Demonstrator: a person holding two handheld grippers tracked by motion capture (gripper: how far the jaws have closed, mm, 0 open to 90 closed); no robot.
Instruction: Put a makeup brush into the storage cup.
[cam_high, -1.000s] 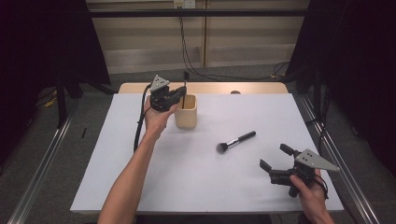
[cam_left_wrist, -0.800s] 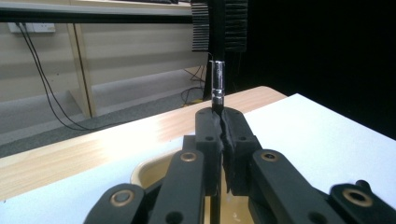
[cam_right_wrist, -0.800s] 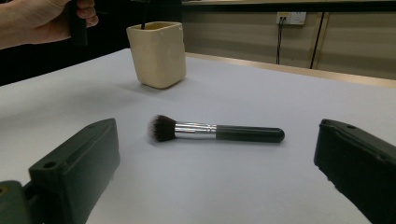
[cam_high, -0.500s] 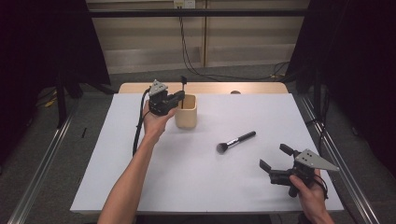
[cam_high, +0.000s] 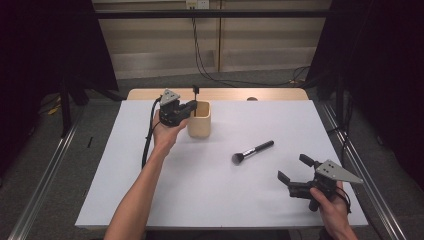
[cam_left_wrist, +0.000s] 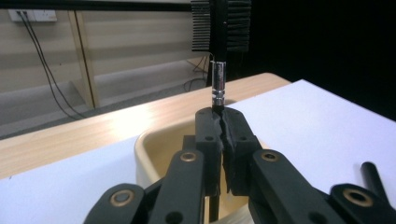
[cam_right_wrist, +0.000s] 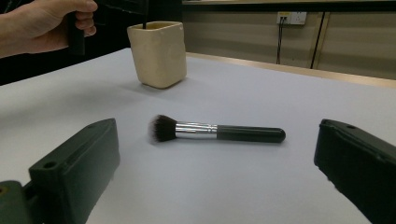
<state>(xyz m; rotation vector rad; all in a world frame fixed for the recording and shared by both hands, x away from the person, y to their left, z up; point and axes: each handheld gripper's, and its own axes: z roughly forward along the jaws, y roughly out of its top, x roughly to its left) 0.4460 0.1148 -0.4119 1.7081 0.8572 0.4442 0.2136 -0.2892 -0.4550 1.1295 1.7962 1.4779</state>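
My left gripper is shut on the thin handle of a small black brush, held upright over a cream cup at the back of the white table. In the left gripper view the shut gripper has the brush's flat bristle head and metal ferrule above it, with the cup below. The handle's lower end dips into the cup. A round makeup brush lies mid-table. My right gripper is open near the front right, apart from the makeup brush, which lies ahead of its jaws.
The white table sheet ends at a wooden strip at the back. A black cable trails from the left gripper along the forearm. Dark curtains and metal floor rails flank the table.
The left gripper has sunk a little with the black brush, bringing the handle lower into the cup. The right gripper and the makeup brush have stayed put.
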